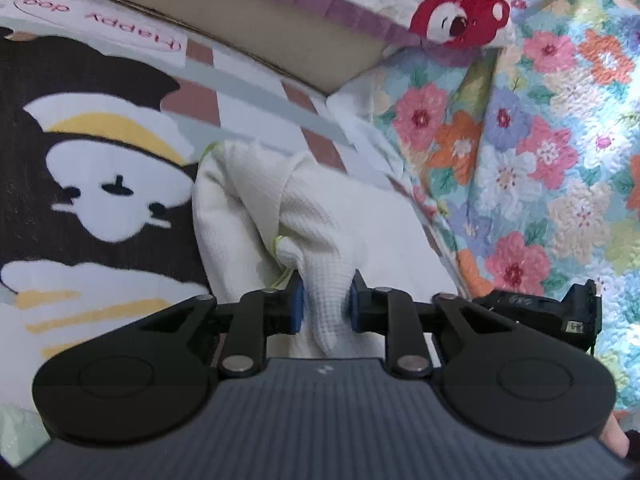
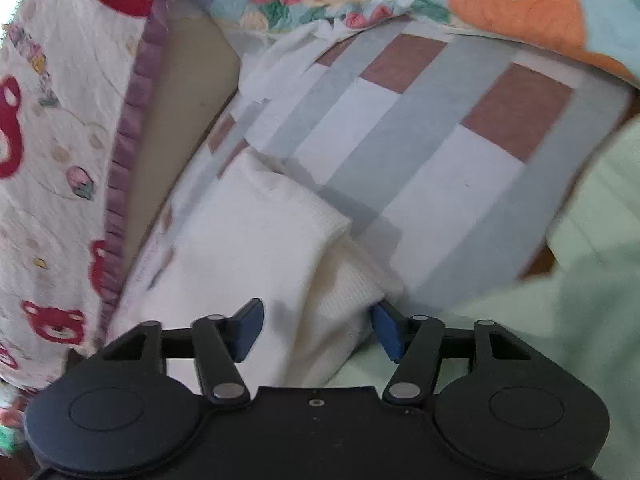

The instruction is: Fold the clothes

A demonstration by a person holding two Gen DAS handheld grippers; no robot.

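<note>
A white waffle-knit garment [image 1: 256,200] lies bunched on the bed, with a thin yellow-green cord showing at one fold. My left gripper [image 1: 326,304] is shut on a pinched fold of it, blue pads pressing the cloth from both sides. In the right wrist view the same white garment [image 2: 256,232] shows a ribbed cuff or hem lying between the fingers. My right gripper [image 2: 318,330] stands open, its blue pads wide apart, with the white fabric lying between and under them. The tip of the right gripper [image 1: 576,312] shows at the right in the left wrist view.
The bedsheet [image 2: 420,152] has grey, white and brown checks. A dark blanket with a white cartoon dog [image 1: 100,184] lies left. A floral quilt [image 1: 540,140] rises at right. A bear-print pillow [image 2: 60,140] and its beige underside [image 2: 176,112] sit behind. Pale green cloth [image 2: 580,280] lies right.
</note>
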